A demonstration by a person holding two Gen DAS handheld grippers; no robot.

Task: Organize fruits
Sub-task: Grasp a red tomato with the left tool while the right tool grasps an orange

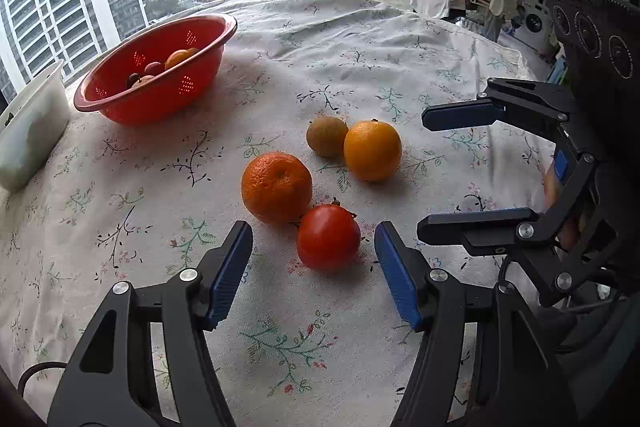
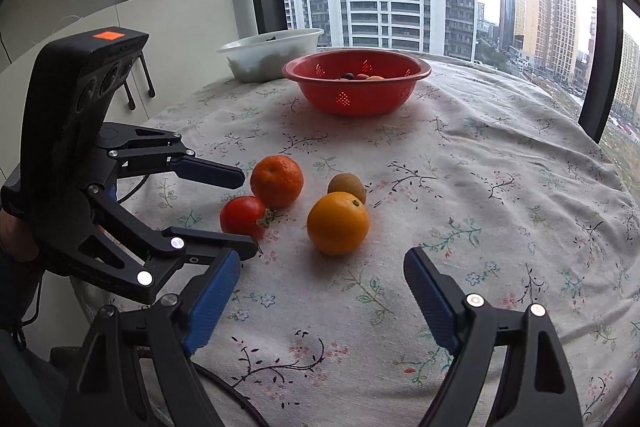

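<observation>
Four fruits lie on the flowered tablecloth: a red tomato [image 1: 328,237], a rough orange mandarin [image 1: 277,187], a smooth yellow-orange orange [image 1: 373,150] and a brown kiwi [image 1: 326,135]. My left gripper [image 1: 314,247] is open, its blue pads either side of the tomato, not touching it. My right gripper [image 2: 322,275] is open and empty, just short of the orange [image 2: 338,223]. The red colander [image 1: 156,67] at the back left holds a few fruits. The right gripper shows at the right of the left wrist view [image 1: 424,171]; the left gripper shows in the right wrist view [image 2: 246,211].
A white plastic basin [image 1: 32,123] stands beside the colander near the window; it also shows in the right wrist view [image 2: 272,53]. The round table's edge falls away at the right [image 2: 624,267]. A black cable [image 2: 224,387] runs under my right gripper.
</observation>
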